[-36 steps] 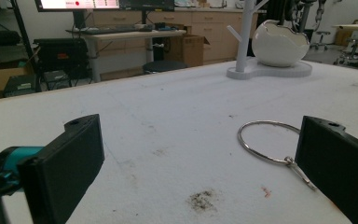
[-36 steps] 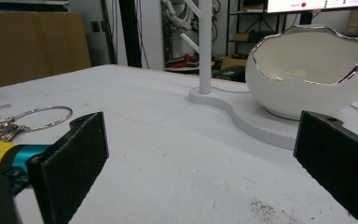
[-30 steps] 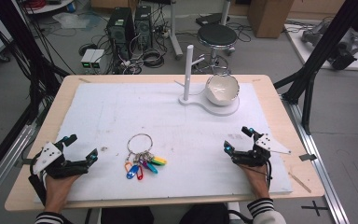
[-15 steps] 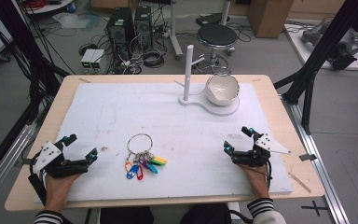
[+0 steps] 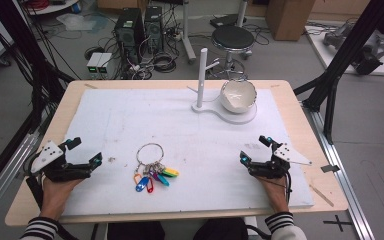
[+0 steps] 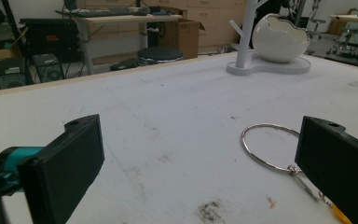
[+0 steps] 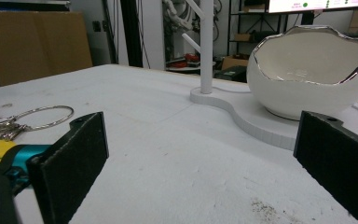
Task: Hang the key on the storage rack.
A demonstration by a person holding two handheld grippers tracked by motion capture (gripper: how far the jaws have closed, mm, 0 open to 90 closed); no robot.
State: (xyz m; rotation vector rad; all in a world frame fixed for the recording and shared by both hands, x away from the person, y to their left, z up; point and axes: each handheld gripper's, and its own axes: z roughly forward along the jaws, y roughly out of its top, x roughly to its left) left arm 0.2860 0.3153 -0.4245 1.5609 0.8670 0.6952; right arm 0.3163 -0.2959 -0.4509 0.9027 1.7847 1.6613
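High view has both hand-held grippers resting on the bench, left (image 5: pixel 82 154) and right (image 5: pixel 254 149), jaws wide, empty. Keys (image 5: pixel 152 167) lie between them, nearer the left; stand (image 5: pixel 223 97) sits ahead of the right. Nothing seems begun; likely next, grasping the ring.

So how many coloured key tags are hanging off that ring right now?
5 that I can make out: blue, red, purple, teal and yellow-green, fanned out below the key ring. They overlap, so another may be hidden.

Wooden table (image 5: pixel 300 107) under white mat (image 5: pixel 130 115), keyring (image 5: pixel 150 154), stand (image 5: pixel 230 112).
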